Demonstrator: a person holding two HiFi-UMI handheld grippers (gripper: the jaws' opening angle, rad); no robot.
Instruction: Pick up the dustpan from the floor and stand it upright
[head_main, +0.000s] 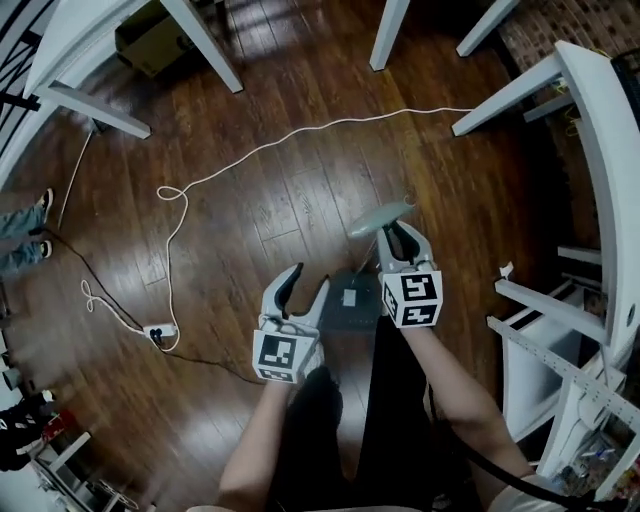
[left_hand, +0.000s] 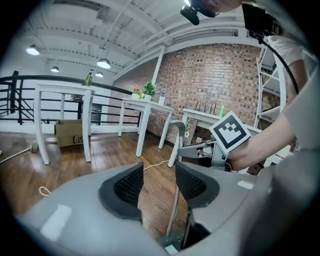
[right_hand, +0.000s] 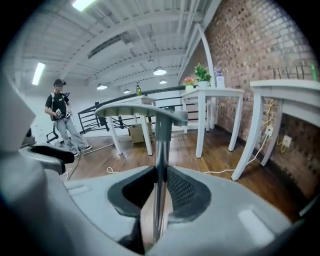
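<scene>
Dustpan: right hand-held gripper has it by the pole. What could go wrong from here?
1. The right hand-held gripper pinches only the thin, shiny pole. It might slip or twist in that grip, letting the pan swing.
2. The left hand-held gripper is open and empty, so nothing else steadies the pan if it slips.
3. The white cable loops across the floor. Standing the pan on it would likely tip it.
</scene>
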